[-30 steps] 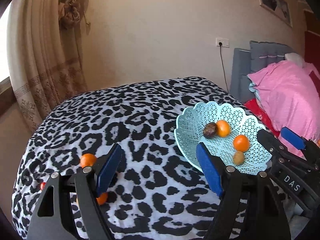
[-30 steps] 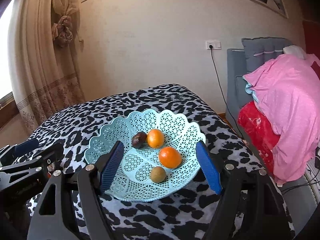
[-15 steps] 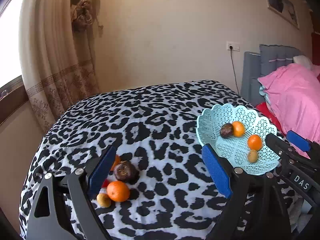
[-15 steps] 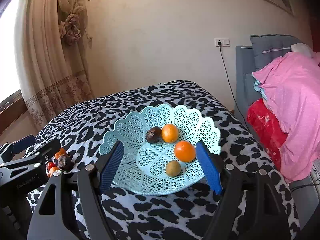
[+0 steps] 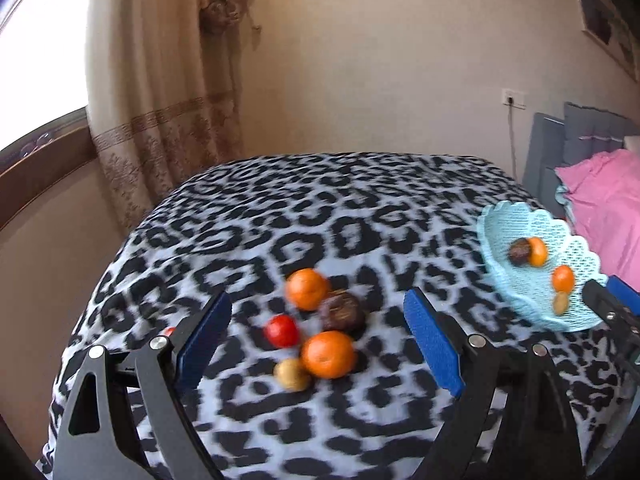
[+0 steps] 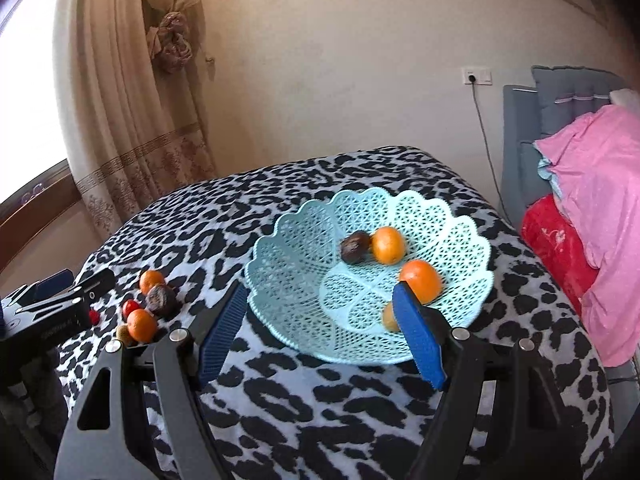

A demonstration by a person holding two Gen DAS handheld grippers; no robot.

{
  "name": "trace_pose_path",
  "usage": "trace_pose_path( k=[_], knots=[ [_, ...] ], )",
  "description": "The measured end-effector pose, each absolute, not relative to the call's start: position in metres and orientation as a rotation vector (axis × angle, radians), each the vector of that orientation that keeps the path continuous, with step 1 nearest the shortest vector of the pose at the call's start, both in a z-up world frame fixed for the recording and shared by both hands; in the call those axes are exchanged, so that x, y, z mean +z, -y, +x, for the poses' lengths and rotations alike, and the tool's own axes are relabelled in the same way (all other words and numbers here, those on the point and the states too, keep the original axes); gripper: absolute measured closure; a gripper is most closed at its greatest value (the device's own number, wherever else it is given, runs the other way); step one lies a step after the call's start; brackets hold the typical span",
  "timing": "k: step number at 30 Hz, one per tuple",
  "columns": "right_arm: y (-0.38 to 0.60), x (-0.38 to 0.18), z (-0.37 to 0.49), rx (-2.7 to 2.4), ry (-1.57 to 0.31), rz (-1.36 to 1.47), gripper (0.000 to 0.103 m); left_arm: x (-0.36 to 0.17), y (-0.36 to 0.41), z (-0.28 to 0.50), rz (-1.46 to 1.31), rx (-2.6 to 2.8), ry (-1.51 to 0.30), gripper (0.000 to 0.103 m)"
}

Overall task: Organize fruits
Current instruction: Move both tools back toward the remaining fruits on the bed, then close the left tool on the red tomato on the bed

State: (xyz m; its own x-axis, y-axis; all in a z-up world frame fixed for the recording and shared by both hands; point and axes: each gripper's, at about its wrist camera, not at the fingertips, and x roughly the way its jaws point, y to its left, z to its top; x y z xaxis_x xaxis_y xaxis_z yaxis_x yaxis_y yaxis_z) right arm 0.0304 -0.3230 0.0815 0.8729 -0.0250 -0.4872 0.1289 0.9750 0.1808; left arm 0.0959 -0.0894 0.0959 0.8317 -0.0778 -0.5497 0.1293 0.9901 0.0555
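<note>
Loose fruit lies on the leopard-print bed cover: two oranges [image 5: 307, 289] [image 5: 329, 354], a dark wrinkled fruit [image 5: 341, 312], a small red fruit [image 5: 282, 331] and a small tan fruit [image 5: 292, 374]. My left gripper [image 5: 316, 296] is open, hovering just short of this pile, which shows between its blue pads. The pale blue lattice basket [image 6: 280, 240] holds a dark fruit [image 6: 354, 247], two oranges [image 6: 387, 245] [image 6: 421, 281] and a tan fruit [image 6: 389, 317] half hidden by a pad. My right gripper [image 6: 320, 288] is open in front of the basket, holding nothing.
A pink quilt [image 6: 600, 208] and red bedding [image 6: 556, 248] are piled against the grey headboard [image 6: 568, 92] to the right. A curtain [image 5: 160, 100] and a window sill stand at the left. A tiny red fruit [image 5: 170, 330] lies beside the left pad.
The left gripper swung left from the basket to the loose pile, and its jaws spread wider. The right gripper shifted a little; the basket now sits further right in its view.
</note>
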Motion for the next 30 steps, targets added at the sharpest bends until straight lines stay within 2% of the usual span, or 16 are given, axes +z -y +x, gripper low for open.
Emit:
trace_pose_path(
  k=[14,16,22,26,30],
  knots=[
    [0.302,0.073,0.030,-0.029,-0.532,0.182,0.026,0.074,0.009,0.108,0.025,0.037,-0.644,0.016],
    [0.298,0.073,0.030,-0.022,-0.536,0.176,0.026,0.069,0.000,0.112,0.012,0.056,-0.657,0.018],
    [0.290,0.070,0.030,-0.002,-0.546,0.160,0.026,0.055,-0.018,0.124,-0.026,0.057,-0.702,0.034],
    [0.287,0.067,0.031,0.008,-0.555,0.155,0.026,0.042,-0.028,0.136,-0.065,0.049,-0.753,0.050],
    [0.284,0.064,0.032,0.013,-0.563,0.150,0.026,0.031,-0.035,0.143,-0.108,0.034,-0.791,0.057]
  ],
)
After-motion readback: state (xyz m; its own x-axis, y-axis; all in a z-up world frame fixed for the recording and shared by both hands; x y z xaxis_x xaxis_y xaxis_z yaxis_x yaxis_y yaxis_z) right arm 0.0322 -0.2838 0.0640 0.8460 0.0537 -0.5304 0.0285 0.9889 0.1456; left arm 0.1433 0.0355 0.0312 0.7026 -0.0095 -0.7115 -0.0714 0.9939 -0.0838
